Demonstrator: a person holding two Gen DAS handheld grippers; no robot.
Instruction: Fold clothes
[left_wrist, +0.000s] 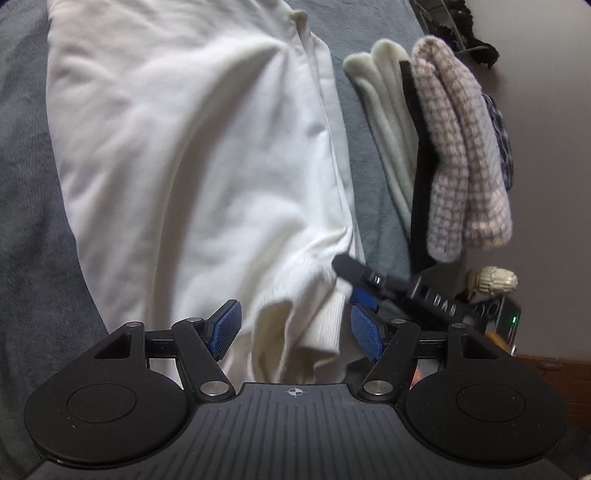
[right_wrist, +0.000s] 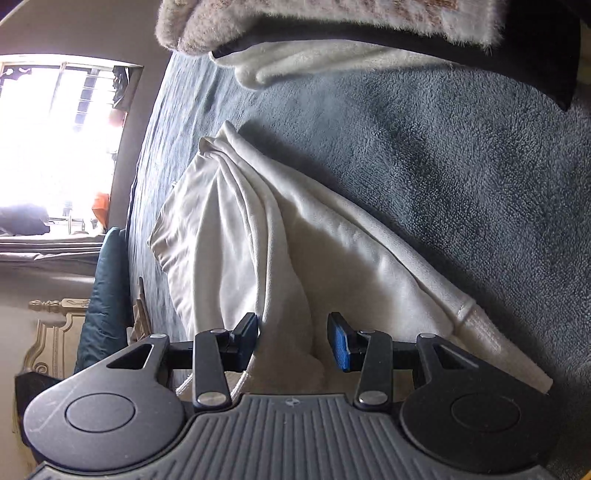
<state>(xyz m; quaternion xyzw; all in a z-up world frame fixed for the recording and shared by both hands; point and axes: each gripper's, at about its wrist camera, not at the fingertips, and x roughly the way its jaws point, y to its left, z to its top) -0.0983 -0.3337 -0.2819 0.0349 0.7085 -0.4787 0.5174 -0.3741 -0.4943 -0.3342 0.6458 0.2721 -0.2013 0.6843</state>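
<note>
The white sweatshirt (left_wrist: 192, 155) lies spread over the grey fleece blanket (left_wrist: 26, 206), filling the left and centre of the left wrist view, with one ribbed cuff (left_wrist: 327, 325) bunched at the bottom centre. The left gripper (left_wrist: 295, 328) has its blue pads well apart, the cuff lying between them but not clamped. In the right wrist view the right gripper (right_wrist: 293, 341) also stands apart, a fold of the white cloth between its pads and the other sleeve (right_wrist: 476, 328) trailing toward the lower right. To do this step well, I judge each tool should close on a single layer near the cuff or hem, then lift both together and lay the sleeve flat across the body so no crease bunches underneath. No container shows in either view; the finished items, a cream garment (left_wrist: 384, 122) and a checked fluffy one (left_wrist: 461, 155), are simply stacked at the right of the left wrist view
</note>
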